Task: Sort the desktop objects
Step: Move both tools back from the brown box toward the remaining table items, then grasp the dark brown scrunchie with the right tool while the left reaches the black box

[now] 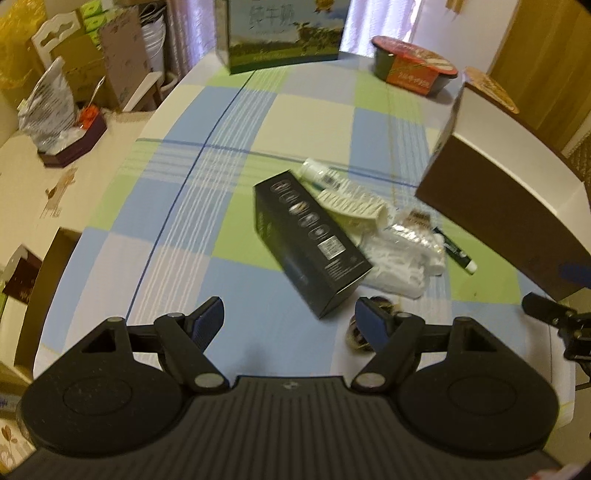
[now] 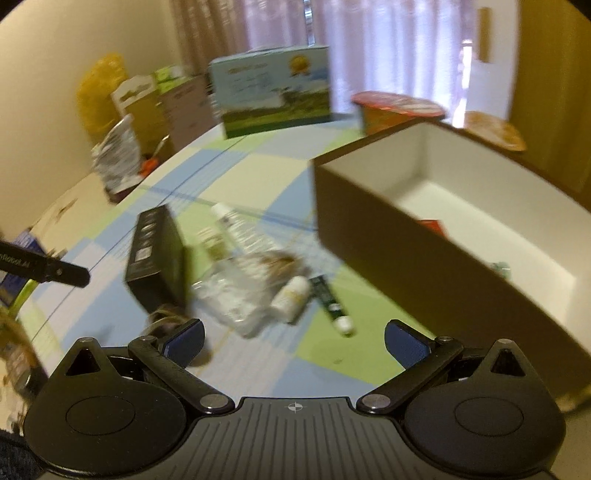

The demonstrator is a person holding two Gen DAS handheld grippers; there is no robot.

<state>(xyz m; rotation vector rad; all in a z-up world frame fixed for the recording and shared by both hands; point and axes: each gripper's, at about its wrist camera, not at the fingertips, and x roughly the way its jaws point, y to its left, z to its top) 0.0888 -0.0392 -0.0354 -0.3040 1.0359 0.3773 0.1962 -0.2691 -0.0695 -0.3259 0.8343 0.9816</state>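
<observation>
The table point(image 1: 258, 122), under a blue, green and cream checked cloth, carries everything. A milk carton case point(image 1: 282, 33) stands at its far edge and an instant-noodle bowl point(image 1: 413, 66) near the far right corner, both well apart from the clutter and likely not part of the sorting.

Along the right edge sits the brown open-topped box point(image 2: 388, 258), white inside; it reads as the bin for sorted items. A small red thing point(image 2: 432, 225) and a greenish thing point(image 2: 502, 269) already lie on its floor, too blurred to name.

The things to sort lie heaped mid-table, just beside the brown box's near wall. Largest is a black carton point(image 1: 310, 243), lying flat and askew with its printed face up, partly on top of the pile. Touching its right side is a crumpled clear plastic bag point(image 1: 399, 258) and a cream patterned packet point(image 1: 354, 206). A white tube point(image 1: 325, 177) pokes out behind them toward the far edge. A small white bottle point(image 2: 291, 295) lies on its side against the bag, and a dark green tube with a white cap point(image 2: 330, 302) rests just beside it, nearest the box. A dark round tangle point(image 1: 373, 325), hard to identify, lies nearest the near edge.

The left gripper point(image 1: 291, 321) hovers over bare cloth short of the black carton, jaws standing well apart with nothing between them. The right gripper point(image 2: 295, 341) is likewise spread wide and empty, aimed between the pile and the box, probably toward the green tube.
</observation>
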